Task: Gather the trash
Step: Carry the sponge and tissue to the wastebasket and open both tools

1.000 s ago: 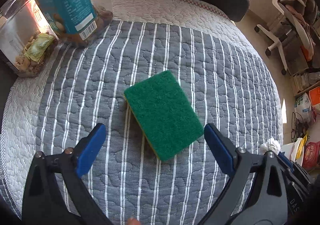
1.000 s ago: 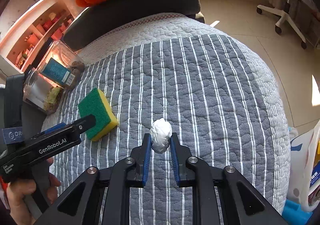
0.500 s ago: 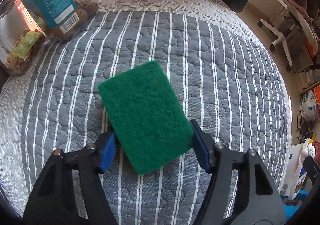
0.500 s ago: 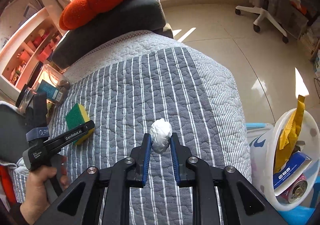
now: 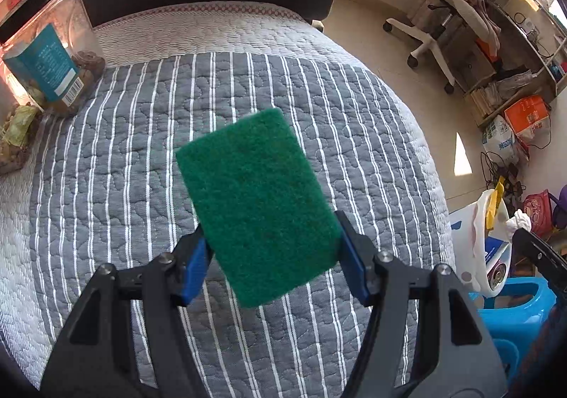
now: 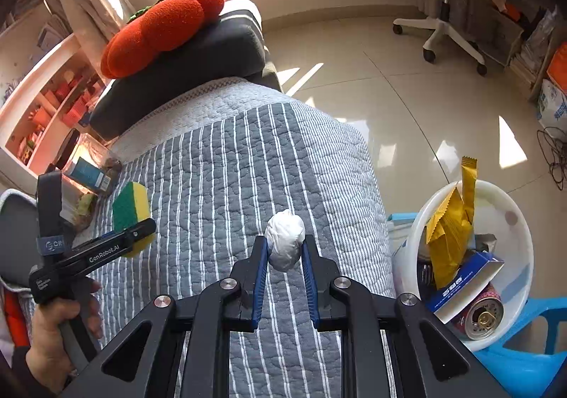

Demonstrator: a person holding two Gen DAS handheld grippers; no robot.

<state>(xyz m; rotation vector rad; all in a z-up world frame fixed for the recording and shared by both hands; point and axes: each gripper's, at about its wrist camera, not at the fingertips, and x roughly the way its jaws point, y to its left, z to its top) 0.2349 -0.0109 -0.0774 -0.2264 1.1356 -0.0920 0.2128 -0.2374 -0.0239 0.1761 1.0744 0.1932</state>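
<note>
On my left hand-held gripper [image 6: 141, 233] I read "GenRobot.AI" in white along the arm; smaller print nearer the handle is too fine to make out. The blue box [image 6: 464, 283] in the white bin [image 6: 521, 221] carries white characters I cannot read, and a teal label with a barcode sits on the clear jar [image 5: 53, 58] far ahead-left of the left hand-held gripper.

A bare hand [image 6: 56, 323] grips the left tool's handle, and the tool tilts steeply down over the striped quilt [image 5: 124, 157]. Its blue pads press both long sides of the green-and-yellow sponge [image 5: 257, 199], which is lifted clear of the quilt, green face toward the camera; the jaws stand about half spread.

My right hand-held gripper [image 6: 285, 251] also points steeply down, jaws nearly closed and clenched on a crumpled white paper ball [image 6: 285, 244] held above the quilt. The bin, holding a yellow wrapper [image 6: 450, 224] and a drink can [image 6: 478, 316], lies to the right of this gripper, on a blue stool [image 6: 524, 362].
</note>
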